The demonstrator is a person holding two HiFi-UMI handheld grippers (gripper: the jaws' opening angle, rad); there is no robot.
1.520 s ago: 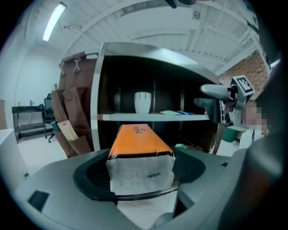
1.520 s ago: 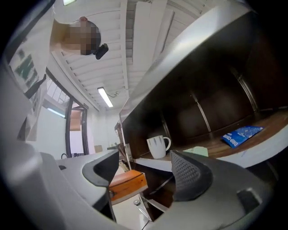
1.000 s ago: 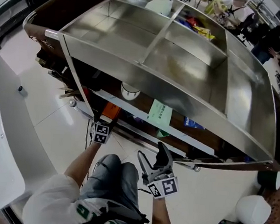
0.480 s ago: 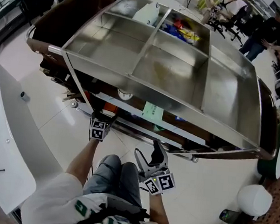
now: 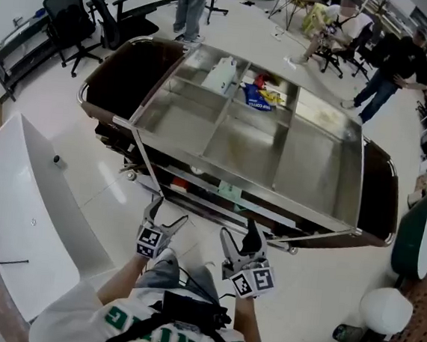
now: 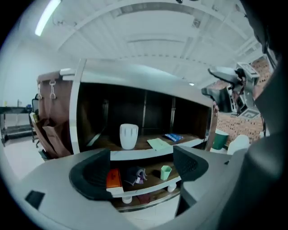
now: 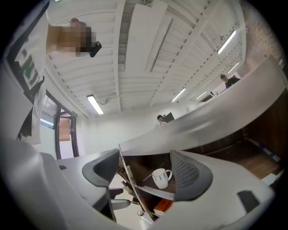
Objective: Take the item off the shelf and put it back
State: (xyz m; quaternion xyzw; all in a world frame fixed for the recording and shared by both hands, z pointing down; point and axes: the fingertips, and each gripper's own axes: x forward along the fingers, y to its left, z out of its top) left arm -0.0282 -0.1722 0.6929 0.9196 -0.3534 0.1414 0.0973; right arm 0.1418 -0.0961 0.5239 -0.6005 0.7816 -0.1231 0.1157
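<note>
A white mug (image 6: 128, 135) stands upright on the upper wooden shelf of the steel-topped cart (image 5: 200, 152), and also shows in the right gripper view as the mug (image 7: 160, 177). From the head view the cart's top hides it. My left gripper (image 5: 165, 216) hangs in front of the cart, clear of the shelves; its jaws are closing with nothing between them (image 6: 141, 168). My right gripper (image 5: 239, 240) is beside it, open and empty (image 7: 146, 173), tilted upward toward the shelf edge.
On the lower shelf sit an orange box (image 6: 113, 178), a dark bundle (image 6: 134, 175) and a small green cup (image 6: 165, 172). A green sheet (image 6: 158, 143) and a blue packet (image 6: 172, 137) lie right of the mug. A white tub (image 5: 22, 208) stands left, a green bin (image 5: 417, 239) right.
My left gripper has drawn back from under the cart's top toward me, and its jaws now show apart. The head view has pulled away, so the cart looks smaller and farther.
</note>
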